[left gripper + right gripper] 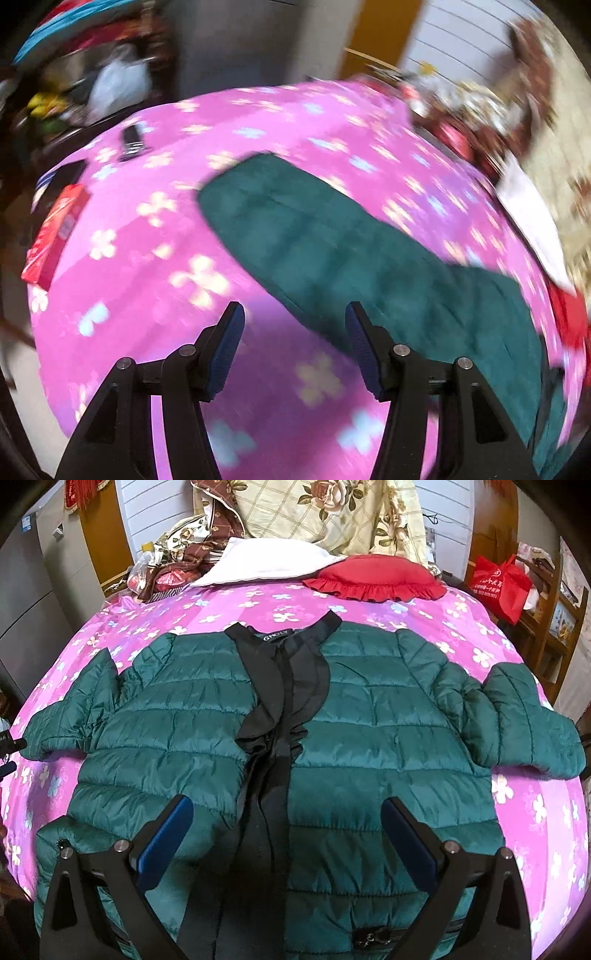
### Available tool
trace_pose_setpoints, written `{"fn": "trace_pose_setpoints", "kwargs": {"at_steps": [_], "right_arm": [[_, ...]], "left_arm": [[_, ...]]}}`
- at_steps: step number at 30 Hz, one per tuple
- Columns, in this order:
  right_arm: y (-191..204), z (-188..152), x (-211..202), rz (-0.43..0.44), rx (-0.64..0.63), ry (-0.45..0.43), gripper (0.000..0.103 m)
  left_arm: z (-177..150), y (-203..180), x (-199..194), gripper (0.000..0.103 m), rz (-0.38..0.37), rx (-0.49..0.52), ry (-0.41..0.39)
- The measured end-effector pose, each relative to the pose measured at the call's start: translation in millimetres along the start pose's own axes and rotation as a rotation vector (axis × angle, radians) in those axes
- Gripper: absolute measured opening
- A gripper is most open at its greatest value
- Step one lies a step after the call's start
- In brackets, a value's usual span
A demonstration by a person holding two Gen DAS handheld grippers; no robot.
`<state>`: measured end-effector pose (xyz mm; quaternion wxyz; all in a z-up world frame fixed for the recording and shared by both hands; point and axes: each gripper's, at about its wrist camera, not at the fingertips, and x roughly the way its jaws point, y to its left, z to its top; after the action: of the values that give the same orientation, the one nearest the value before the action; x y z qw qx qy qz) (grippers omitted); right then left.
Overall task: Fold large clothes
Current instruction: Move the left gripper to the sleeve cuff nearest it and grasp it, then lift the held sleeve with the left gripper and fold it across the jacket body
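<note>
On the left side of the bed, the left gripper (295,354) is hovering with its blue-padded fingers (227,349) standing wide apart and holding nothing, above the pink flowered bedspread (122,266). The left wrist view is blurred. A red box (55,232) is lying near the bedspread's left edge, and a dark flat object (131,142), too smeared to identify, is resting farther up. One sleeve of the green puffer jacket (332,243) is stretching diagonally across the spread, just ahead of and to the right of this gripper.

In the right wrist view, the green puffer jacket (369,716) is lying flat, front up, in the middle of the bed, both sleeves spread outward, its black lining (280,686) showing down the open centre. The right gripper (288,834) is hanging over the jacket's lower half, fingers spread well apart and gripping nothing, one on either side of the black front strip. Beyond the collar, a white pillow (273,561) and a red frilled cushion (376,578) are sitting at the head of the bed, with a floral quilt (325,513) piled behind. At far right, a red bag (498,587) is hanging beside wooden shelving.
</note>
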<state>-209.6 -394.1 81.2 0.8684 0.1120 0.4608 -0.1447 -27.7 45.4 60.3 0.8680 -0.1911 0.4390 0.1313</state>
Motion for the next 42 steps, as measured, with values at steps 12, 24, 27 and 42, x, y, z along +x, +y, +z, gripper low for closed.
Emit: {"fn": "trace_pose_setpoints", "kwargs": {"at_steps": [12,24,27,42], "right_arm": [[1.1,1.6,14.9,0.034,0.006,0.011,0.103],[16.3,1.5,26.8,0.094,-0.033,0.041,0.103],[13.5,0.1,29.6,0.093,-0.017,0.047,0.103],[-1.0,-0.9,10.9,0.046,-0.066,0.001,0.096]], "left_arm": [[47.5,51.3,65.0,0.029,0.105,-0.198,-0.016],[60.8,48.2,85.1,0.0,0.011,-0.169,-0.034],[60.6,50.5,70.8,0.0,-0.049,-0.178,-0.068],[18.3,-41.8,-82.2,0.0,-0.295,0.127,-0.222]]}}
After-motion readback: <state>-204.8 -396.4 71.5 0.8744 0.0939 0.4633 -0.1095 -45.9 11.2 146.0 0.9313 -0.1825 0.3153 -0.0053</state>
